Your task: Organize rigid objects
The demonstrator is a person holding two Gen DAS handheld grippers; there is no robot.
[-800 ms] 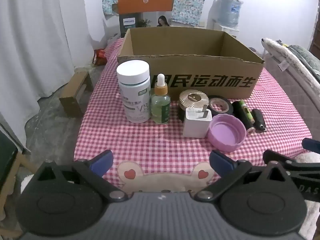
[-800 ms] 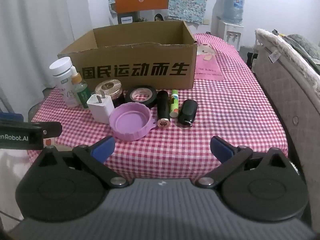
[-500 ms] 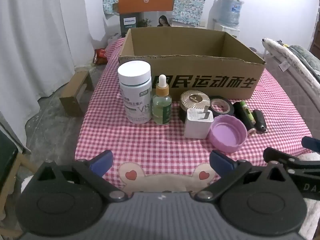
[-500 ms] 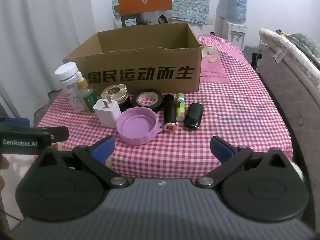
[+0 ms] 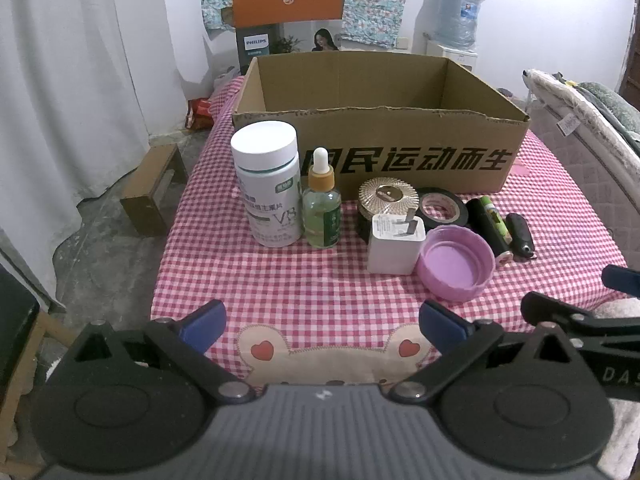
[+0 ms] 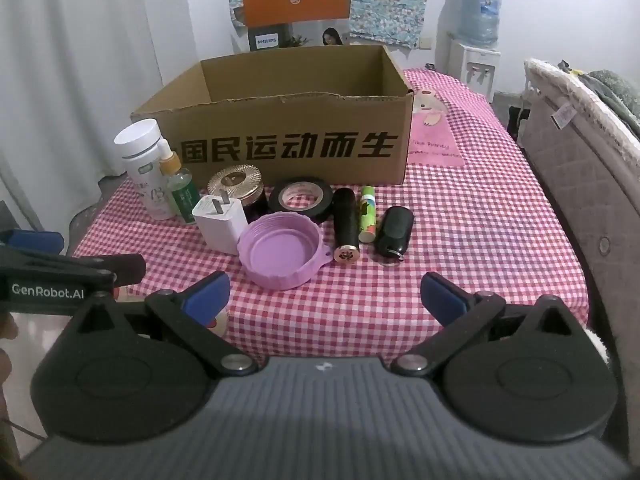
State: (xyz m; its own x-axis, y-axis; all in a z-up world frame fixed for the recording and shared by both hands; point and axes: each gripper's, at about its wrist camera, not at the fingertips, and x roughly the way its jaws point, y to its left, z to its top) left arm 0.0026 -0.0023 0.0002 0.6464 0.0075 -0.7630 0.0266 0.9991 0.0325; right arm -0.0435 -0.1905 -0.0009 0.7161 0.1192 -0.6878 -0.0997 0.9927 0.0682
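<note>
A row of small objects stands before an open cardboard box [image 5: 400, 160] [image 6: 280, 144]: white pill bottle [image 5: 268, 184] [image 6: 142, 164], green dropper bottle [image 5: 321, 208] [image 6: 180, 192], gold-lidded jar [image 5: 388, 196] [image 6: 236, 184], black tape roll [image 5: 442, 206] [image 6: 301, 198], white charger [image 5: 396, 244] [image 6: 220, 224], purple lid [image 5: 456, 262] [image 6: 282, 254], black tube [image 5: 486, 224] [image 6: 346, 222], green stick [image 5: 496, 216] [image 6: 367, 214], black key fob [image 5: 520, 234] [image 6: 394, 230]. My left gripper [image 5: 322, 324] and right gripper [image 6: 326, 292] are open, empty, at the table's near edge.
The table has a red checked cloth [image 5: 300, 284] [image 6: 480, 220]. A padded bed edge [image 6: 580, 152] runs along the right. A small wooden stool [image 5: 154, 188] stands on the floor at left. A water dispenser [image 6: 478, 40] stands at the back.
Both grippers have risen and moved slightly forward toward the objects. Nothing on the table has moved.
</note>
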